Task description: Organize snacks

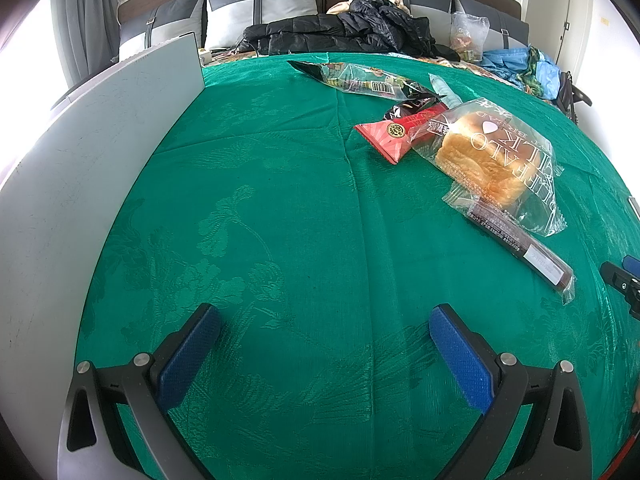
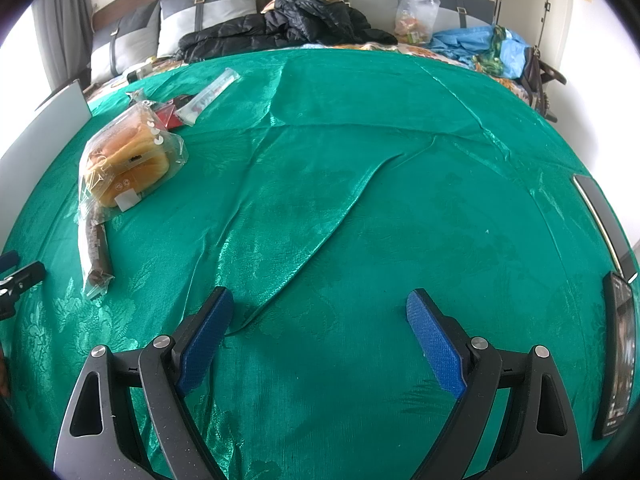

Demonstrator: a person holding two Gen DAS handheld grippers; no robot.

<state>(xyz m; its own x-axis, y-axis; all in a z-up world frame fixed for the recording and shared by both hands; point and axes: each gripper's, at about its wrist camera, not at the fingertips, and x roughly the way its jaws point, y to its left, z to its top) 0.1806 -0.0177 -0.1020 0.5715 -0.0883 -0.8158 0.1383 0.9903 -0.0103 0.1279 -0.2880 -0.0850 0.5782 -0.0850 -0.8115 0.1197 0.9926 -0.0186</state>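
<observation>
**Five snack packs, both claws empty**

Left wrist view: left claw point(image 1: 324, 352) wide open, holding nothing. Bread bag point(image 1: 496, 160) far right on green cloth point(image 1: 280, 200); likely light, crushable, slippery; grip its crimped end.

Right wrist view: right claw point(image 2: 320, 336) wide open, empty. Bread bag point(image 2: 128, 160) far left, overlapping brown stick pack point(image 2: 94, 252); probably stiffer.

Green cloth-covered bed point(image 1: 280, 200) with snacks.
Lying on it: bagged bread point(image 1: 488, 160) over a long brown packet point(image 1: 520, 244), a red packet point(image 1: 396, 136), a dark printed wrapper point(image 1: 360, 78); grey board point(image 1: 80, 160) at left.
</observation>
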